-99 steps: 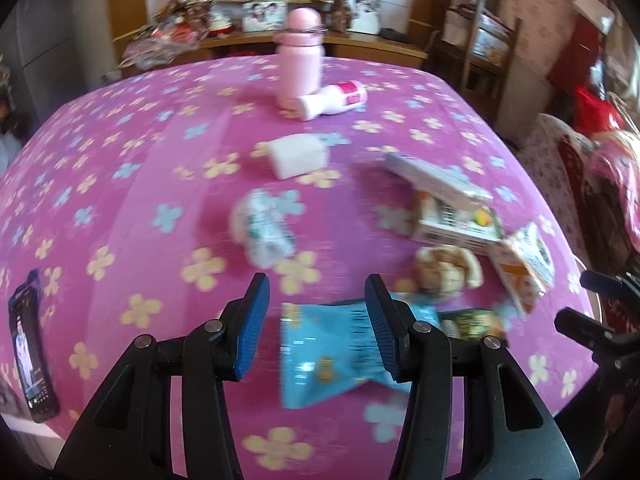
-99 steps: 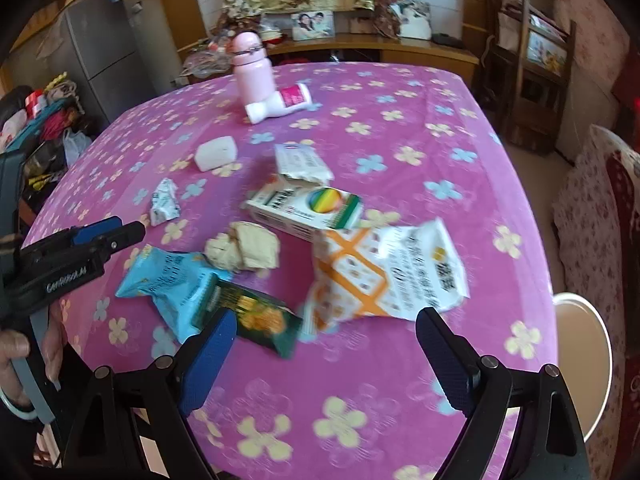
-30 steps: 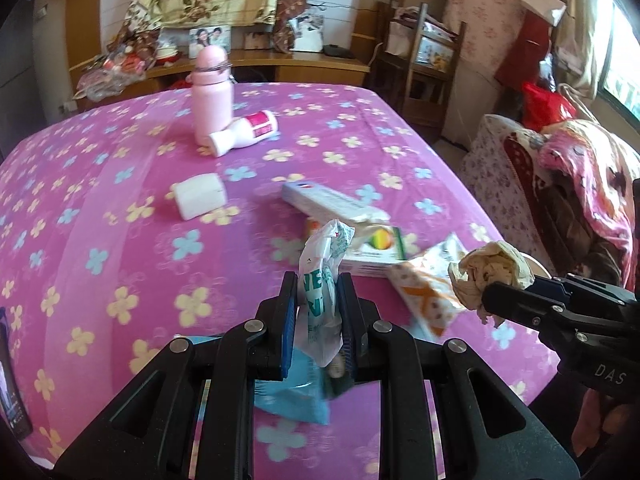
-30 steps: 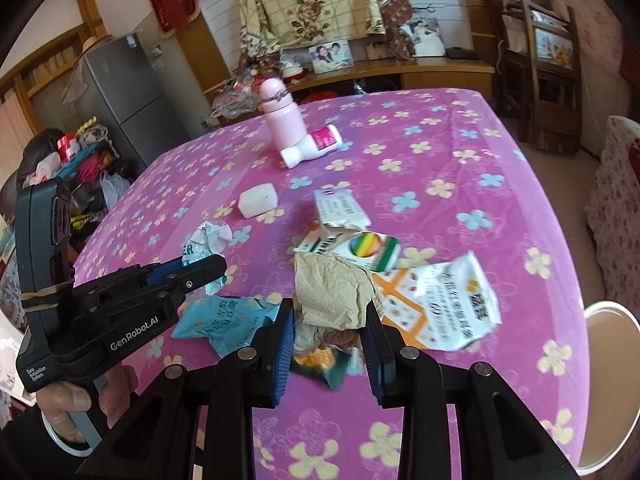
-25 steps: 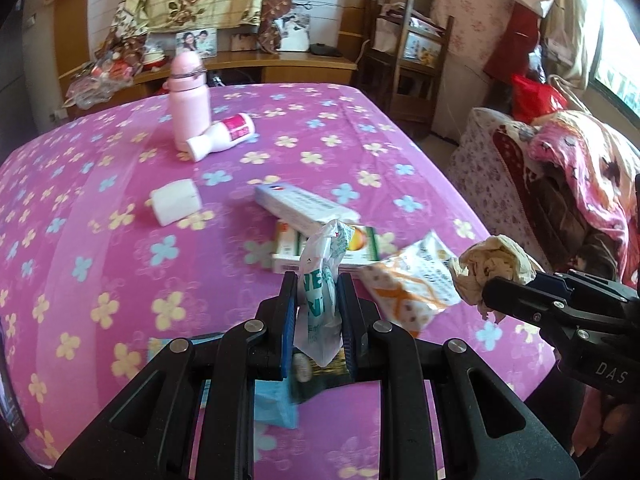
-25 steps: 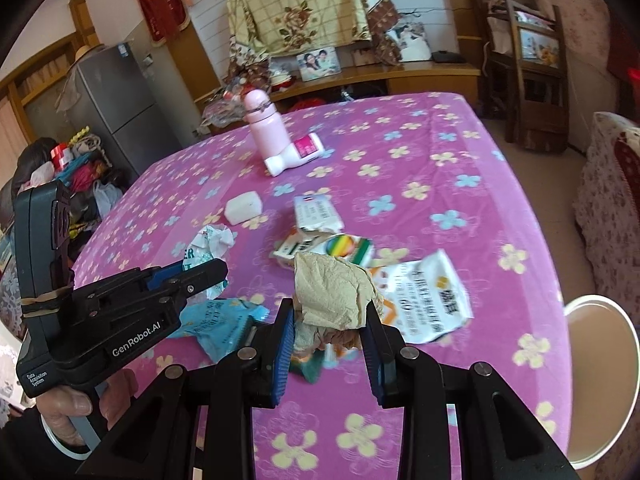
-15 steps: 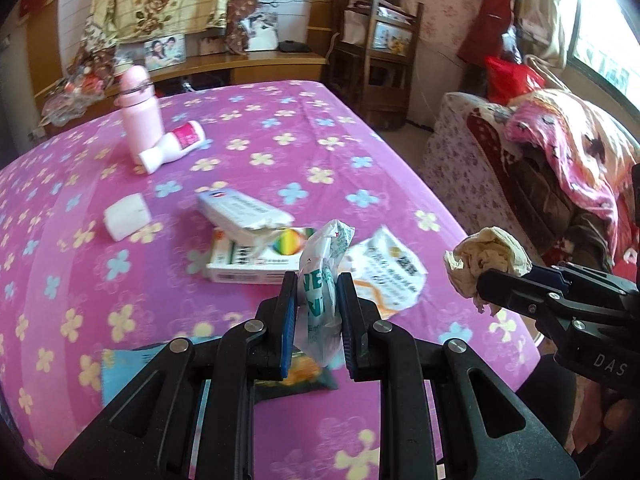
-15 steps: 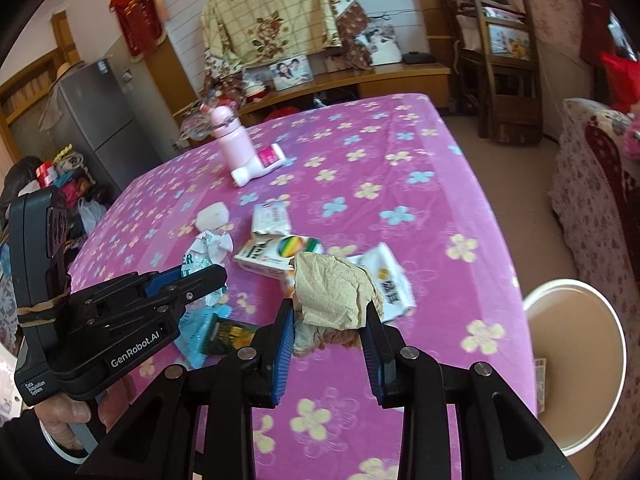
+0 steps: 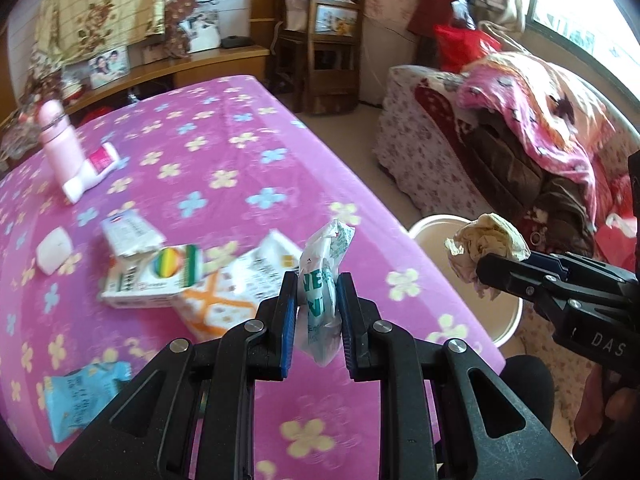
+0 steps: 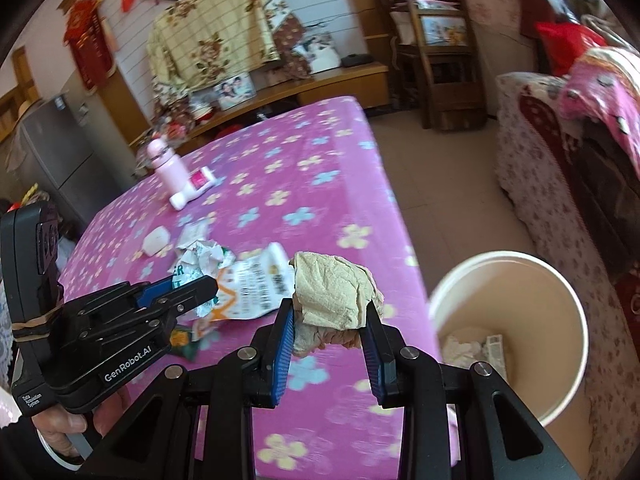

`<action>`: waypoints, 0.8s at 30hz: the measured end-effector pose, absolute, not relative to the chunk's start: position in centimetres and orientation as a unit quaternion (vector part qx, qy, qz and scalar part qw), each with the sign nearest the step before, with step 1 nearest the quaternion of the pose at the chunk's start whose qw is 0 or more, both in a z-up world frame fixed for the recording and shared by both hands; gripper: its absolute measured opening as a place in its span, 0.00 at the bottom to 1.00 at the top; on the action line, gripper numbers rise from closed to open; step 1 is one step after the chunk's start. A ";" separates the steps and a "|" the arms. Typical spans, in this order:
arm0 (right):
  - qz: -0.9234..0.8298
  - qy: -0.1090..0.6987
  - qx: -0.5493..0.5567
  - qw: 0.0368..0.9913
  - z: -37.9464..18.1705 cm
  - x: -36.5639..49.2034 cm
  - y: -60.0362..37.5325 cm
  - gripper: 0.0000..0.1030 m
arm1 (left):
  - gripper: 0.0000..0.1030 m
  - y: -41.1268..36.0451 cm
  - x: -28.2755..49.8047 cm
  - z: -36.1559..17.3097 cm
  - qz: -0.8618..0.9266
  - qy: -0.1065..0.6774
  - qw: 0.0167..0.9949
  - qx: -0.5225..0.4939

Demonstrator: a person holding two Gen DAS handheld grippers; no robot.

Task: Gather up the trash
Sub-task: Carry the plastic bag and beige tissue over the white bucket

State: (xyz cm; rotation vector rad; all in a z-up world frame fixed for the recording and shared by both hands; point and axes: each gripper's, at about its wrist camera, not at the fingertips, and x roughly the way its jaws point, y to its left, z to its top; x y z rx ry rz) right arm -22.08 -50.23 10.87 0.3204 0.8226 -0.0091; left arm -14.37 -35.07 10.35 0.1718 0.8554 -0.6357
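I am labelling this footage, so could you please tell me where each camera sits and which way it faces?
Left wrist: on the left gripper, looking along its fingers over the pink table at the green-print wrapper it clamps; the right gripper enters from the right.
Right wrist: on the right gripper, facing its crumpled tissue and the bin; the left gripper and a hand show at left.
Shared: table, bin, pink bottle, both grippers.
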 end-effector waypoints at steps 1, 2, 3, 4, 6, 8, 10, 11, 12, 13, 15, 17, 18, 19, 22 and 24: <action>-0.011 0.398 0.160 0.903 10.8 -22.4 -51.0 0.30 | 0.17 -35.8 -14.5 10.3 -0.308 0.407 0.856 0.085; -0.015 0.398 0.163 0.903 10.7 -22.6 -51.6 0.30 | 0.17 -36.5 -14.6 10.3 -0.312 0.408 0.854 0.087; -0.021 0.398 0.167 0.902 10.6 -22.8 -52.2 0.30 | 0.17 -37.2 -14.8 10.2 -0.316 0.408 0.851 0.090; -0.026 0.398 0.169 0.901 10.5 -23.1 -52.8 0.30 | 0.17 -37.7 -14.9 10.1 -0.319 0.409 0.850 0.093; -0.036 0.398 0.174 0.900 10.3 -23.6 -54.0 0.30 | 0.17 -39.1 -15.1 9.9 -0.327 0.410 0.846 0.098; -0.047 0.399 0.178 0.898 10.0 -24.0 -55.1 0.30 | 0.17 -40.2 -15.4 9.7 -0.334 0.411 0.842 0.103; -0.057 0.400 0.180 0.897 9.8 -24.4 -56.1 0.30 | 0.17 -41.2 -15.6 9.5 -0.339 0.413 0.838 0.107; -0.062 0.401 0.182 0.896 9.6 -24.7 -56.6 0.30 | 0.17 -41.8 -15.7 9.3 -0.342 0.415 0.836 0.109; -0.066 0.401 0.185 0.895 9.5 -24.9 -57.1 0.30 | 0.17 -42.1 -15.7 9.2 -0.344 0.416 0.835 0.110; -0.069 0.401 0.188 0.894 9.3 -25.0 -57.6 0.30 | 0.17 -42.7 -15.7 9.0 -0.347 0.418 0.832 0.111; -0.075 0.403 0.192 0.892 9.1 -25.3 -58.3 0.30 | 0.17 -43.7 -15.9 8.7 -0.353 0.421 0.828 0.114; -0.082 0.405 0.194 0.890 8.7 -25.7 -59.1 0.30 | 0.17 -44.6 -16.0 8.4 -0.358 0.424 0.824 0.116; -0.086 0.406 0.196 0.888 8.6 -25.8 -59.5 0.30 | 0.17 -45.1 -16.1 8.2 -0.361 0.426 0.822 0.116; -0.090 0.407 0.200 0.887 8.4 -26.0 -60.0 0.30 | 0.17 -45.6 -16.1 8.0 -0.365 0.429 0.818 0.115; -0.100 0.408 0.209 0.883 7.8 -26.5 -61.2 0.30 | 0.17 -46.8 -16.0 7.5 -0.374 0.438 0.810 0.113; -0.106 0.410 0.216 0.880 7.4 -26.8 -62.0 0.30 | 0.17 -47.5 -16.0 7.1 -0.381 0.445 0.803 0.110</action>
